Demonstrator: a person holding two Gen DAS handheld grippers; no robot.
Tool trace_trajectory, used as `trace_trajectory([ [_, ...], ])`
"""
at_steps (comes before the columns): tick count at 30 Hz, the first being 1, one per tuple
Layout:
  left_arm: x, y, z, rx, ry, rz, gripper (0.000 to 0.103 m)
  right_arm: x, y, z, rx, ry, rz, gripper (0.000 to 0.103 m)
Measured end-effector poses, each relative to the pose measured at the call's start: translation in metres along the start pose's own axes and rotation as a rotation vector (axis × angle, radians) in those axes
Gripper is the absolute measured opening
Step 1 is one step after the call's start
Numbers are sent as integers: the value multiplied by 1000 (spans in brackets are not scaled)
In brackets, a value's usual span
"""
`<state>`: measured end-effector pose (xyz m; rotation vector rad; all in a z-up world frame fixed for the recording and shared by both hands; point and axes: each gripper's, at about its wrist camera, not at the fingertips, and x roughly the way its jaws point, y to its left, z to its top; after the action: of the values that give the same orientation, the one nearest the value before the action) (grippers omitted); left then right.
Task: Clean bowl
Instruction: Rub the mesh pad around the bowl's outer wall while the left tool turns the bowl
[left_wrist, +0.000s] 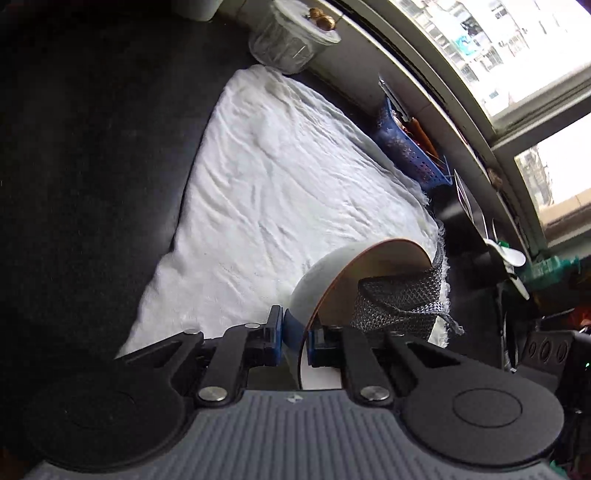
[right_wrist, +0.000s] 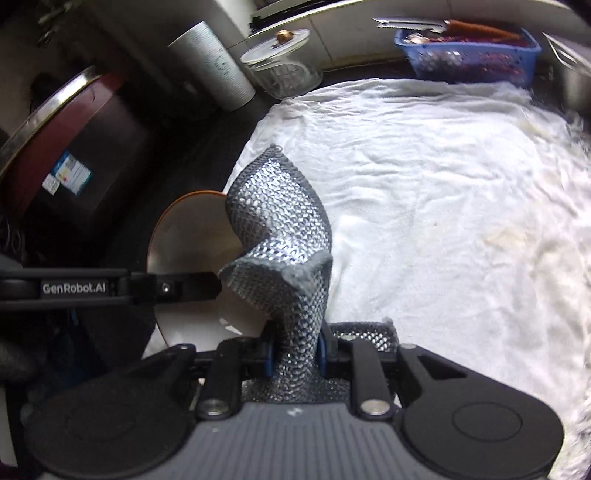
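A white bowl (left_wrist: 321, 273) with a brown rim is tipped on its side over the white towel (left_wrist: 277, 177). My left gripper (left_wrist: 297, 338) is shut on its rim, one pad outside and one inside. A grey mesh scrubbing cloth (left_wrist: 402, 299) is pressed into the bowl's opening. In the right wrist view my right gripper (right_wrist: 295, 350) is shut on that mesh cloth (right_wrist: 284, 229), which stands up and folds against the inside of the bowl (right_wrist: 188, 229). The left gripper's arm (right_wrist: 110, 286) crosses in front of the bowl there.
A blue basket (right_wrist: 469, 55) of utensils stands at the back by the window sill. A glass jar with a lid (right_wrist: 280, 66), a white cylinder (right_wrist: 214, 62) and a dark red pot (right_wrist: 70, 147) stand at the back left. The towel (right_wrist: 443, 203) spreads to the right.
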<state>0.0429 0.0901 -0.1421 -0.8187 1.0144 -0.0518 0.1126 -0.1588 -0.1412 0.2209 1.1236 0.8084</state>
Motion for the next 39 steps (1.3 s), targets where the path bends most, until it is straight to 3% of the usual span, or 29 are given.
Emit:
trace_trajectory([
  [2,8,7,-7,-90,25,-46,11,-1,-8,0,76,-3,30,23],
  [4,13,2,-11,-82,43,-52,11,-5,-1,2,7,2,-14,23],
  [8,18,-39,-18,204,57,76,15,-7,23,9,-314,24,-177,22],
  [13,14,-73,-19,513,20,238,16,-7,41,7,-611,15,-299,21],
  [17,9,-92,-13,703,-19,299,17,-2,61,-7,-875,20,-379,20],
  [19,9,-99,-16,794,-43,316,11,2,71,-18,-1009,21,-415,20],
  [22,5,-92,-16,712,-60,285,9,2,70,-13,-929,50,-376,21],
  [25,1,-77,-12,563,-62,248,10,3,47,0,-681,70,-285,22],
  [30,-4,-38,-6,237,-55,156,10,8,28,1,-372,52,-191,24],
  [34,1,-5,-5,-53,17,59,10,8,13,0,-107,26,-99,25],
  [37,7,2,-7,-143,56,30,10,7,0,-1,58,33,-23,25],
  [39,8,-2,-5,-128,66,40,11,4,-2,-1,74,45,-10,24],
])
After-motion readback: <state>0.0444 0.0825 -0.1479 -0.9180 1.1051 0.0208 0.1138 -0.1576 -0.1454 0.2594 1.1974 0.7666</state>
